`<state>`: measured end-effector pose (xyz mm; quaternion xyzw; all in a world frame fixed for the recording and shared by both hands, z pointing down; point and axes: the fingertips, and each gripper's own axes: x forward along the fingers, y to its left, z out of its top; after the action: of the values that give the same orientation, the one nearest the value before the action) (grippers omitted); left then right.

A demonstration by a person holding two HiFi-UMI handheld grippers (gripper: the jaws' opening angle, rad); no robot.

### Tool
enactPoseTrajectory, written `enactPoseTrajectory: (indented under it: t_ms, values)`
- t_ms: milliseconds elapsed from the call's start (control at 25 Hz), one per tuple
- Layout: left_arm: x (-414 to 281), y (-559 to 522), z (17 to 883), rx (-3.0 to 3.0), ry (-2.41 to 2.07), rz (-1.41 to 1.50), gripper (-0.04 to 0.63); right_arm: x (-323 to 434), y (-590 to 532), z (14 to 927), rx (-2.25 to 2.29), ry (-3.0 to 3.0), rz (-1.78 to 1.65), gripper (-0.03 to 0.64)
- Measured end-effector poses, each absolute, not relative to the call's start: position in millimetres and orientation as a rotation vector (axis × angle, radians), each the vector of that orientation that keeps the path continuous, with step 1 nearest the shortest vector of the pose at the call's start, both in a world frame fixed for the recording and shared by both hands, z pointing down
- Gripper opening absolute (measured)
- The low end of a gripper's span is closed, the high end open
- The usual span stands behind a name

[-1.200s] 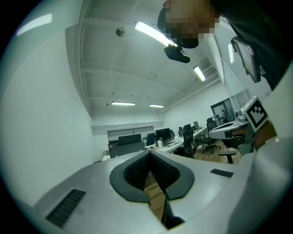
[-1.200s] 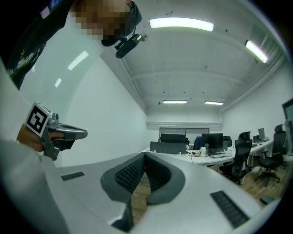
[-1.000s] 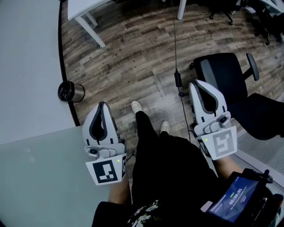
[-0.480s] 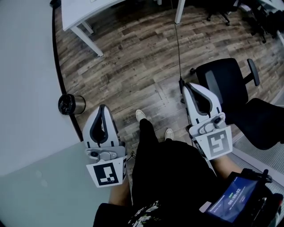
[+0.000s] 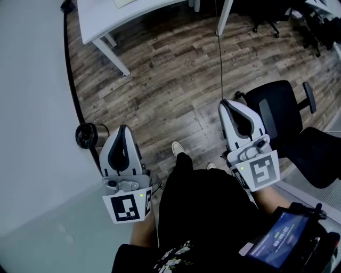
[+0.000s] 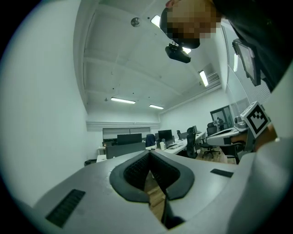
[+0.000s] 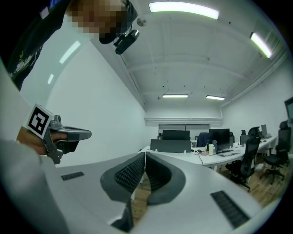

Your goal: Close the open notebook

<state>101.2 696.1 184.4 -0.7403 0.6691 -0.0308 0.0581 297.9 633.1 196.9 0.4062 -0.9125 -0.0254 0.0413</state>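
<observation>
Notebook: showed up in no view. Stood over plank floor (image 5: 176, 90), with white desk (image 5: 106, 16) far ahead and black office chair (image 5: 287, 114) at right. Held left gripper (image 5: 123, 128) and right gripper (image 5: 230, 103) level, both sets of jaws pressed together, empty. Spotted metal bin (image 5: 90, 134) just beside the left one.

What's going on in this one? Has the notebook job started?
A person holds the left tongs and right tongs out level over a wood floor, both shut with nothing between them. No notebook shows in any view, so closing it hasn't begun. A white desk lies ahead, a black office chair at right, and a small round bin by the wall at left.
</observation>
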Motion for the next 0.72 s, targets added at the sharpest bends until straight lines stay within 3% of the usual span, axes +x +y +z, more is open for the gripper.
enactPoseTrajectory:
  t_ms: [360, 720]
  values:
    - [45, 661, 192, -2.278, 1.984, -0.068, 0.006, 247, 608, 178, 1.298, -2.866, -0.108, 0.064]
    - [38, 636, 209, -2.370, 1.881, -0.073, 0.006, 222, 600, 207, 1.281, -2.740, -0.104, 0.064]
